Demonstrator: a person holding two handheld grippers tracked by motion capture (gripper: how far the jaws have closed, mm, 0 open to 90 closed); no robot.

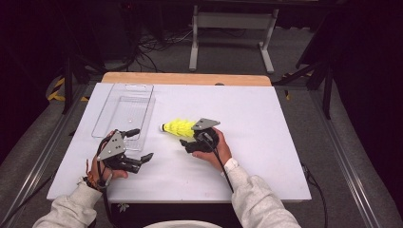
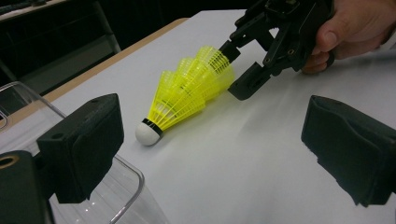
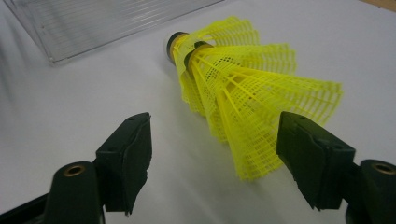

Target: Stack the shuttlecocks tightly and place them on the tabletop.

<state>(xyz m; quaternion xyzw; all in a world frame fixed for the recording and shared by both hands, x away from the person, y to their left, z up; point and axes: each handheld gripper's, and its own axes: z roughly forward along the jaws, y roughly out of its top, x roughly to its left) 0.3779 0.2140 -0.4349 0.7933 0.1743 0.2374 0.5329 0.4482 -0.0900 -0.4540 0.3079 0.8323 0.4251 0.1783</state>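
Observation:
A stack of nested yellow plastic shuttlecocks lies on its side on the white table, its white cork tip pointing left. My right gripper is open at the skirt end. In the right gripper view the wide skirt reaches between the jaws of my right gripper, close to the right jaw. My left gripper is open and holds nothing, left of the stack. In the left gripper view my left gripper faces the shuttlecocks, with the right gripper behind them.
A clear plastic tray sits at the table's left, just beyond my left gripper; its rim is by that gripper's left jaw. A wooden strip edges the far side. Bare white surface spreads to the right.

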